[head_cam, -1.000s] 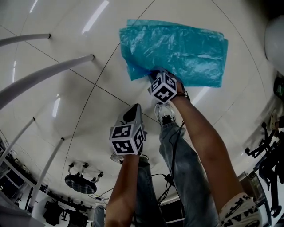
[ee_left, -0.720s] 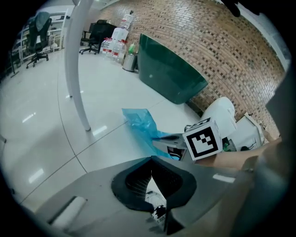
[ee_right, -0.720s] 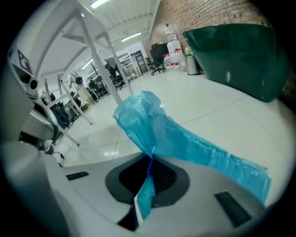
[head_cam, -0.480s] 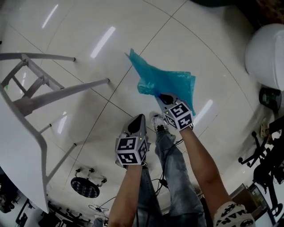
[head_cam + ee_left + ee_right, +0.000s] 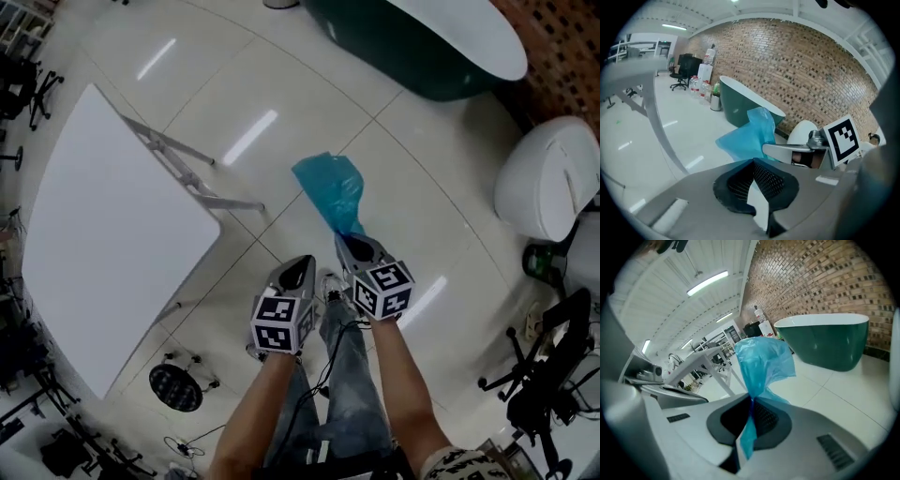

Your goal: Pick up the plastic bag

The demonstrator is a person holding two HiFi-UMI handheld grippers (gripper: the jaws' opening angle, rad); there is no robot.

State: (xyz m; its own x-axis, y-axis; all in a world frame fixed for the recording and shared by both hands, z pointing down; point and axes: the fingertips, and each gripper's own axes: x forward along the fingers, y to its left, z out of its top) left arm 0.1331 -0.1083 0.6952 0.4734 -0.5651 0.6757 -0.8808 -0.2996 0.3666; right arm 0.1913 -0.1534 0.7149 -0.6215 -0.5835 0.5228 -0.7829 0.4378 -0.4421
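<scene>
- Blue, thin film is what the task turns on, but the list runs from the left of the head view, where a white table (image 5: 103,244) on slanted metal legs is seen, well apart from both tools.
- The left gripper (image 5: 753,161) is held just beside the other tool. Its jaws are brought together with nothing caught between the pads (the blue beyond them is the bag in the other tool).
- The plastic bag (image 5: 330,192) is gathered into a loose bunch that juts out past the right tool's tips. It is judged to be lifted clear of the tiled floor (image 5: 441,234).
- The right gripper (image 5: 751,401) is clamped on a narrow pinch of the film, and a short tail of it pokes back behind the pads.
- Further right a dark green bathtub (image 5: 412,47) is seen, and a white rounded fixture (image 5: 548,178), possibly a toilet, though the view is warped there.
- Slipping is judged the main risk. Only a thin fold of slick film is gripped, so it could be drawn out by a jerk or a swing of the loose bulk.
- Snagging is a lesser risk. The trailing film could be caught on the table legs or torn at the pinch if it is pulled.
</scene>
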